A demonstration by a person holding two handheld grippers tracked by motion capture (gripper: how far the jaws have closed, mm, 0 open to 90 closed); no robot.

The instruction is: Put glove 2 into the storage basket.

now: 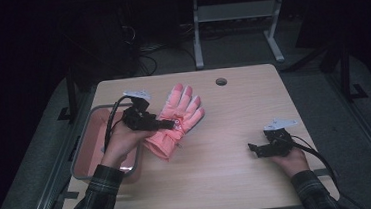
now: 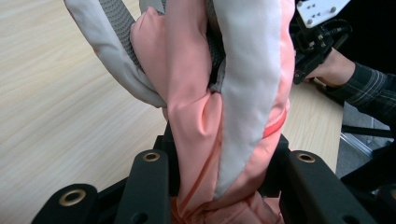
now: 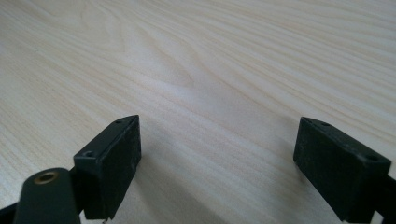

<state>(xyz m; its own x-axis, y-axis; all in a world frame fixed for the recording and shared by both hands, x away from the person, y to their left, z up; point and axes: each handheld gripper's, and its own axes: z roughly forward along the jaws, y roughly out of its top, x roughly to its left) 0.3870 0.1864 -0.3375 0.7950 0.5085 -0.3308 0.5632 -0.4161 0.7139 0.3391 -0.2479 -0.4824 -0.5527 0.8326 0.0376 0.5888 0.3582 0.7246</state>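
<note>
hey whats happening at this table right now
A person is working at a wooden table with tongs in each hand. The left tongs are clamped on a pink glove, gripping it near the cuff and holding it above the table, just to the right of a grey tray with a pink inside. The right tongs sit low over bare tabletop at the right, jaws open with nothing between them.
</note>
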